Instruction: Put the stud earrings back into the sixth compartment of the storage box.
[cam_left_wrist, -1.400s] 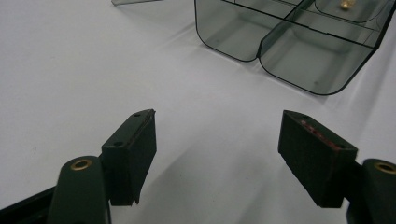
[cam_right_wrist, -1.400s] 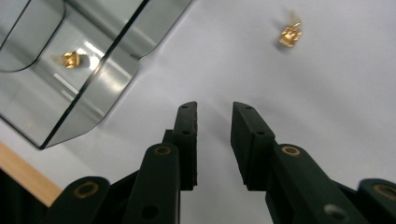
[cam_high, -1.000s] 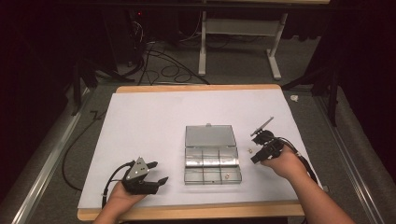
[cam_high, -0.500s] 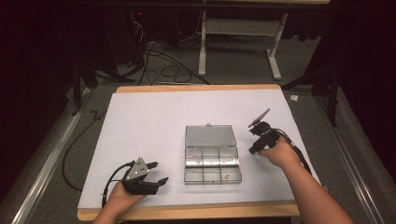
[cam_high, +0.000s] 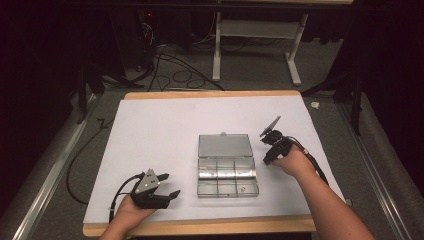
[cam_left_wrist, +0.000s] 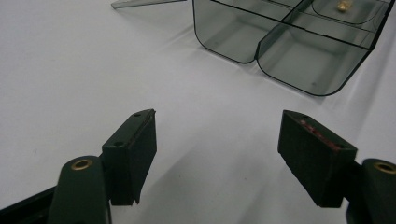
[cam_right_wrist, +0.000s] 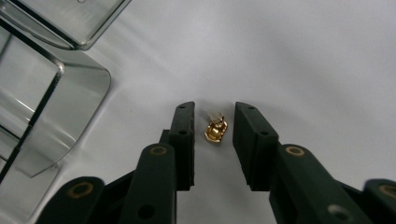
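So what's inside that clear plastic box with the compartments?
The clear compartmented plastic box lies open. One small gold piece sits in a near-right compartment; the other compartments look empty, though glare blurs some.

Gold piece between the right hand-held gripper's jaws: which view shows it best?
The right gripper view. There the gold piece lies on the white sheet, large and sharp, midway between the open jaws of the right hand-held gripper, touching neither. In the high view that hand-held gripper covers the spot. The left gripper view aims elsewhere, at the clear box.
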